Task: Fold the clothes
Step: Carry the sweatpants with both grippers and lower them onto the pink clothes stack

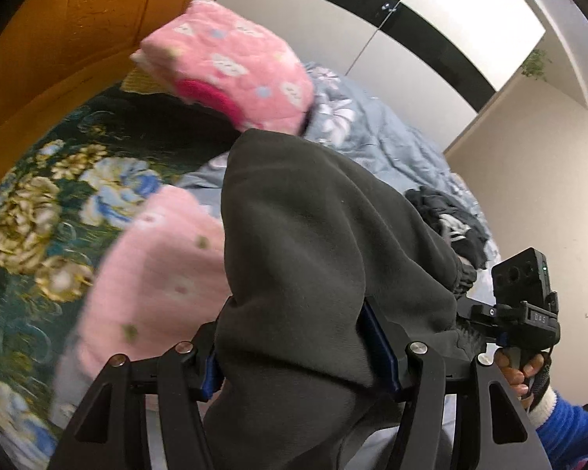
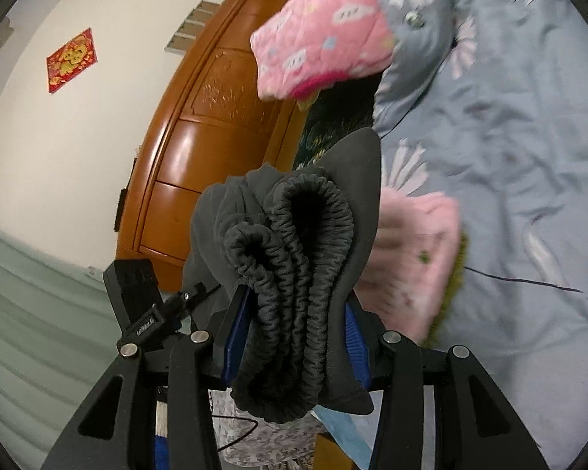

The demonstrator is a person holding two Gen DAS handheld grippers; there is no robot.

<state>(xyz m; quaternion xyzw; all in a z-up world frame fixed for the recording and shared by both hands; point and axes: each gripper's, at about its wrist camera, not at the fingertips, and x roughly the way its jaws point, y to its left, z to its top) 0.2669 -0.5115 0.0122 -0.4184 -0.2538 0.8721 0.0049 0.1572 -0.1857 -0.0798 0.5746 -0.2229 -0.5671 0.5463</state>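
Left hand-held gripper (image 1: 302,356): jaws narrow, clamped on a thick fold of the grey trousers (image 1: 313,258). The cloth fills the gap between the blue pads (image 1: 378,346) and rises ahead of the fingers in a rounded hump, then falls away toward the right hand-held gripper (image 2: 294,337).

Right hand-held gripper: jaws likewise narrow, holding the gathered elastic waistband (image 2: 294,266) of the same garment. The ribbed band is doubled over between the pads and droops below them.

Governing relation: the garment hangs between the two grippers, off the bed (image 2: 509,137), with its long axis running from one gripper to the other. Each holds one end, so neither is nearer; the right one has the waistband, and the left appears to have the leg end, though that end is hidden in the fold. In my judgement the next fold depends on keeping this span level and bringing the ends together or down onto the bed ahead.

Garment condition: dark grey, fleecy, thick, bunched and not flat; likely to slump if either grip slackens.

Further out: a pale pink garment (image 1: 156,274) lies just beyond the left gripper, blurred. Beyond that, a pink folded bundle (image 1: 231,66) sits on the bed. A dark heap (image 1: 447,223) lies off to the right. A wooden headboard (image 1: 78,39) stands farthest.
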